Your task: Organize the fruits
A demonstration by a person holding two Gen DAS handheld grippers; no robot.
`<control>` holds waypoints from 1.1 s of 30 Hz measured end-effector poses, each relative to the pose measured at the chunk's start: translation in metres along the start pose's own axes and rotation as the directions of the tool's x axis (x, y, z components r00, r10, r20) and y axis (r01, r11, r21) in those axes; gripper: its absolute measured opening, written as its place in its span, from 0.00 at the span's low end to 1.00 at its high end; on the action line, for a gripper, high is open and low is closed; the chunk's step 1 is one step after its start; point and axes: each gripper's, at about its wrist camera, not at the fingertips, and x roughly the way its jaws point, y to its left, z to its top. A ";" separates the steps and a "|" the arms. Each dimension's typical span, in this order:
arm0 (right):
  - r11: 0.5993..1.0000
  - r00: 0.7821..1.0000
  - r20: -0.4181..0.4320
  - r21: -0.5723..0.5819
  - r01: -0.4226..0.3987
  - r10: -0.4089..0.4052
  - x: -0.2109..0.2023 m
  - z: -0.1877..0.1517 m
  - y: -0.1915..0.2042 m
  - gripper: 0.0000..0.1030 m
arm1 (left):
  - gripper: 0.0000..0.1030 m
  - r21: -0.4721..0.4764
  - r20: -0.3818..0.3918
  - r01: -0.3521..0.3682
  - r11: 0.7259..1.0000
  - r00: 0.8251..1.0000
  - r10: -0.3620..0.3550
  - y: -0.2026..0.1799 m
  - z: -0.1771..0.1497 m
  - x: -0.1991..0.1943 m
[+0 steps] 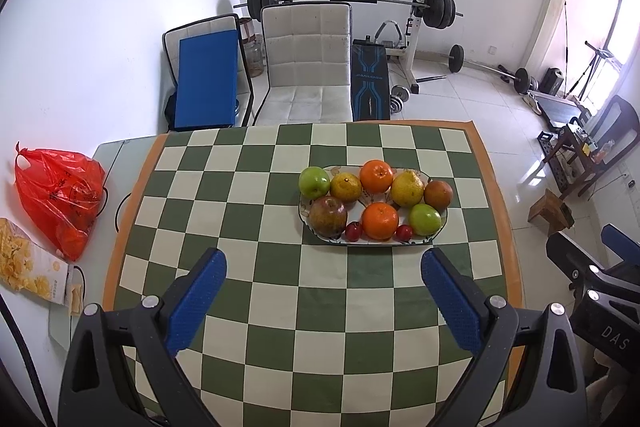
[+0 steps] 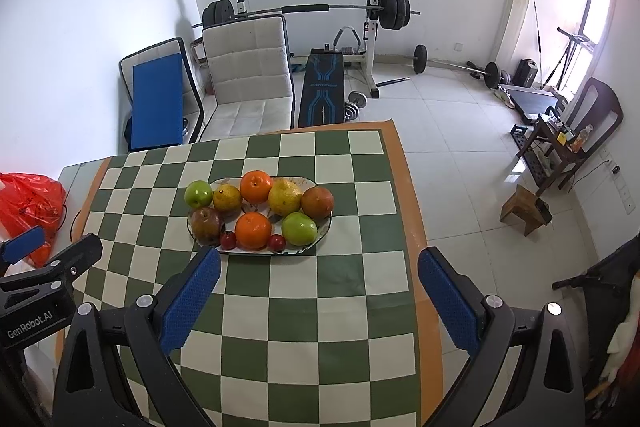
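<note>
The left gripper (image 1: 323, 267) and the right gripper (image 2: 319, 265) are both hovering side by side with jaws spread wide, nothing lying between the blue pads (image 1: 196, 301) of either, each pointing forward and tilted downward.

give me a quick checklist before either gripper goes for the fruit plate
1. Left gripper open and empty: ok.
2. Right gripper open and empty: ok.
3. Plate fully on the checkered mat: ok.
4. Path from both grippers to the plate free of objects: ok.
5. Small red fruits at the near rim reachable without bumping the oranges: cannot tell, they sit tight together.
6. Target spot for sorted fruit: cannot tell, no second container in view.
</note>
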 end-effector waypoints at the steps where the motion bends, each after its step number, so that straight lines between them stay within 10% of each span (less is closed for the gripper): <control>1: 1.000 1.000 -0.001 -0.001 0.001 -0.001 0.000 0.000 0.000 0.98 | 0.97 0.000 -0.001 0.000 1.000 1.000 0.000 0.000 0.000 0.001; 33: 1.000 1.000 -0.003 -0.005 0.007 -0.007 -0.003 -0.005 0.002 0.98 | 0.97 0.001 -0.008 0.008 1.000 1.000 -0.008 0.000 -0.005 0.006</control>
